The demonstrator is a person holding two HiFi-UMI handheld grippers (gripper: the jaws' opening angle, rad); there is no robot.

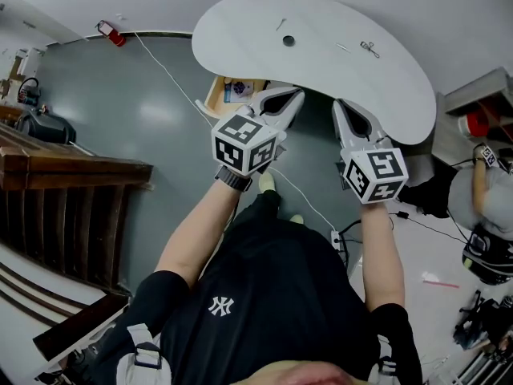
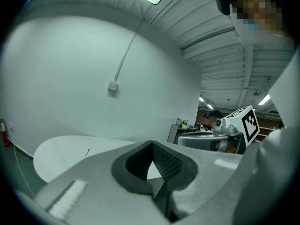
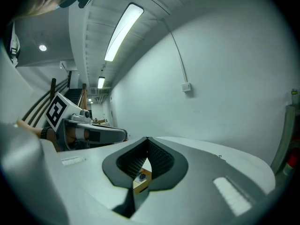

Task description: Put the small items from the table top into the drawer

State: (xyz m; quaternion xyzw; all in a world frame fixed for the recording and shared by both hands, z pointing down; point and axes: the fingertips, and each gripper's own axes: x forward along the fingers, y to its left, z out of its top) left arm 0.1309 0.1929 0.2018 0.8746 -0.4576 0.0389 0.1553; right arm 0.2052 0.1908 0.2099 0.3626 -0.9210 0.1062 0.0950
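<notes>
Judging by how things lie, the task is at its start, in the reach toward the first item. At the upper left of the tabletop's [image 1: 240,30] near edge the drawer [image 1: 216,95] stands pulled out with something blue already in it. Just right of it the left hand-held gripper [image 1: 292,96] has its jaws together at the tips, with nothing between them. Above, in the upper middle of the head view, the small items lie untouched: a screw [image 1: 282,24], a round piece [image 1: 288,41], a pin [image 1: 343,47] and a clip [image 1: 369,49]. The right hand-held gripper [image 1: 343,107] is likewise closed and empty, below the pin. Next, one hand-held gripper probably has to part its jaws, come over an item, close on it and carry it left to the drawer.
</notes>
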